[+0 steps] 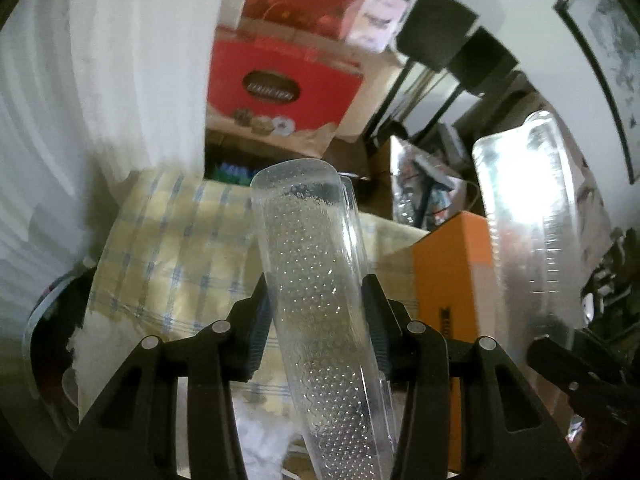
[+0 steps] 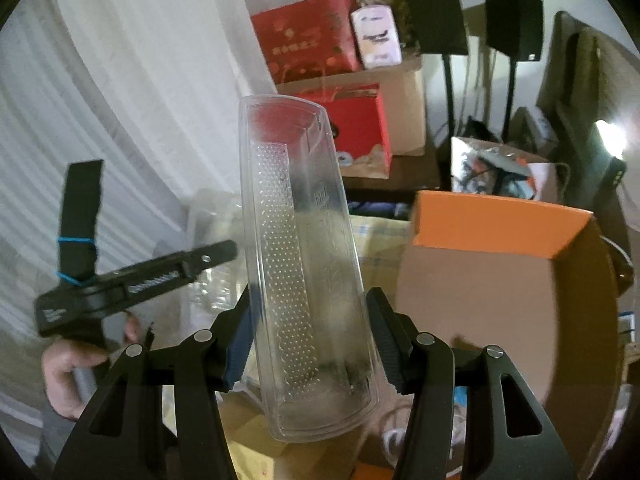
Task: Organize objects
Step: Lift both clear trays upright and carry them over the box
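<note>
Up in the air, the left gripper point(image 1: 316, 316) clamps a clear plastic tray point(image 1: 320, 300) between its fingers, tilted slightly. Alongside, the right gripper point(image 2: 310, 336) pinches a second clear tray point(image 2: 304, 264), held near upright above the orange box point(image 2: 500, 224), red boxes point(image 2: 312, 40) behind.

right claw point(image 2: 310, 332) clamping clear plastic tray point(image 2: 304, 264), orange box point(image 2: 492, 220) right, left claw point(image 2: 216, 256) beside
</note>
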Motion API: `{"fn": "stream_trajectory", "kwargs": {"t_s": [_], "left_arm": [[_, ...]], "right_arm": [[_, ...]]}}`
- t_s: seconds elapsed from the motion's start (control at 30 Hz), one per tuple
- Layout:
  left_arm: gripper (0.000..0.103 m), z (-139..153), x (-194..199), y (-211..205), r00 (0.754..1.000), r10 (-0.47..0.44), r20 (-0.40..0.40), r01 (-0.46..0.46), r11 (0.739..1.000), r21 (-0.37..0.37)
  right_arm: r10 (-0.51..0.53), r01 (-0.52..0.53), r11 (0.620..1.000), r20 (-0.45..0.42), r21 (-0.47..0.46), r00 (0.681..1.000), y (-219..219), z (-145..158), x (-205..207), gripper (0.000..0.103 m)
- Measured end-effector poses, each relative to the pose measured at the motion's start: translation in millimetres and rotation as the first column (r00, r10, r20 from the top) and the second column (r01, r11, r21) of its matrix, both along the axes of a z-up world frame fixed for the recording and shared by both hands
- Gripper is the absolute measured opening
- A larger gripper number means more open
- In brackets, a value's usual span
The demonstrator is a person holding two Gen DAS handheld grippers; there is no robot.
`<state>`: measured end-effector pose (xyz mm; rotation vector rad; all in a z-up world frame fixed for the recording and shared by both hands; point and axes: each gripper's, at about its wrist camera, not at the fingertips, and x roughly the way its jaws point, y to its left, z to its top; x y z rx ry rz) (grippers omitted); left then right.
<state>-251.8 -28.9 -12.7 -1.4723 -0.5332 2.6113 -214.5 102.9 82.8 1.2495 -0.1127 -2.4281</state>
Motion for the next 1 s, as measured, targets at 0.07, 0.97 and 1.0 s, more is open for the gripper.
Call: {"fn": "stream_trajectory", "kwargs": {"t_s": [0.07,0.97,1.0], "left_arm": [[0.041,11.5,6.0,6.9,1.0,-0.011,-0.017,0.011,1.0,0.005],[0.041,43.3,20.4,176.7,0.967,-0.252,-0.038,0.252,0.968,0.009],[0.041,42.6,20.3,183.8,0.965,-0.258,-0.035,0.258,0.966,0.006]], "right_arm": [[-0.017,0.017,1.0,-0.009,0.011,1.0,8.1,3.4,5.2,0.055],[-0.273,0.271,0.959,0.017,0.086,0.962,154.2,-13.7,41.1,0.055],[-0.281,0.278,0.956,0.019,0.089,0.96,159.2,-15.4,42.0,0.055]]}}
